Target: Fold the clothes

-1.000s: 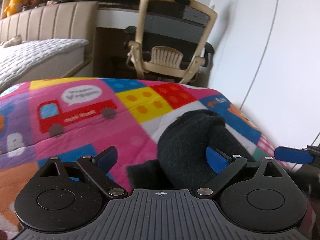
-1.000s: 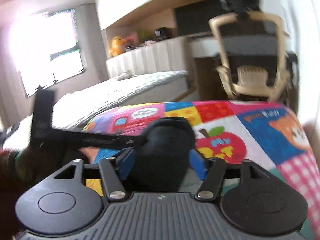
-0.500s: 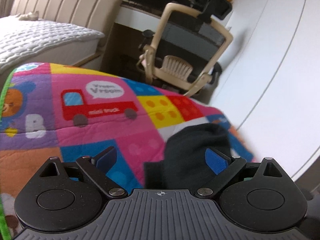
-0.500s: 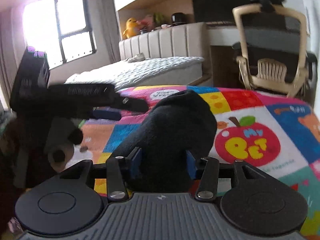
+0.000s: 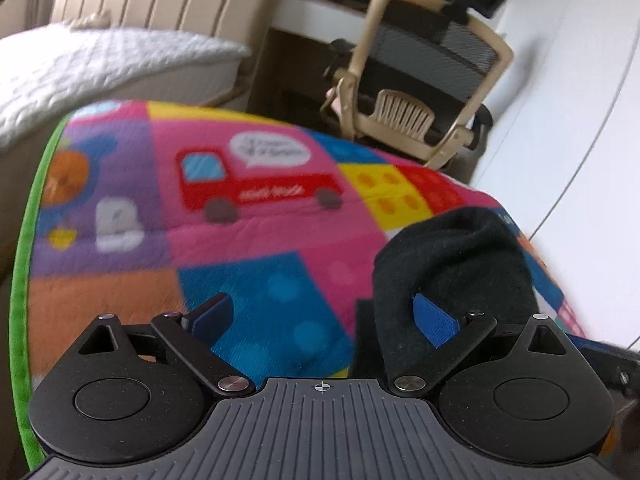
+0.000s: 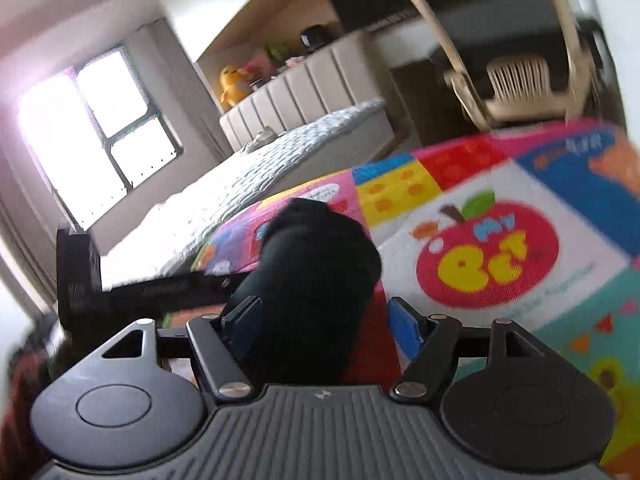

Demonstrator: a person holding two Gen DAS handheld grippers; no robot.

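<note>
A: Left wrist view first. What do you count?

B: One black garment (image 5: 452,264), one patchwork quilt (image 5: 256,240), one chair (image 5: 424,80) and one bed (image 5: 100,60). The garment sits bunched on the quilt, at the quilt's right side. The chair stands beyond the quilt's far edge, the bed beyond its left corner.

A: And the left gripper (image 5: 324,314)?

B: Its two fingers stand wide apart. The left pad (image 5: 212,316) hangs over the quilt's blue patch, clear of the garment. The right pad (image 5: 434,320) lies against the garment's near fold; the cloth rises behind and beside it, not between the fingers. So nothing is gripped.

A: Now the right wrist view.

B: Again one garment (image 6: 316,280), one quilt (image 6: 500,240), one chair (image 6: 516,48), one bed (image 6: 248,184), plus one window (image 6: 92,140) and one yellow plush (image 6: 232,84) on the ledge behind the bed's headboard. The garment stands as a dark hump over the quilt, left of the quilt's apple picture.

A: The right gripper (image 6: 326,322)?

B: Its fingers are at a middling spread with the garment between them. The left pad (image 6: 244,320) presses the cloth. The right pad (image 6: 404,326) seems to stand just off it, with a strip of red showing between, so I cannot tell whether the grip is firm. The view is blurred.

A: Anything else?

B: One black bar-shaped device (image 6: 132,284) reaches in from the left, beside the garment.
</note>
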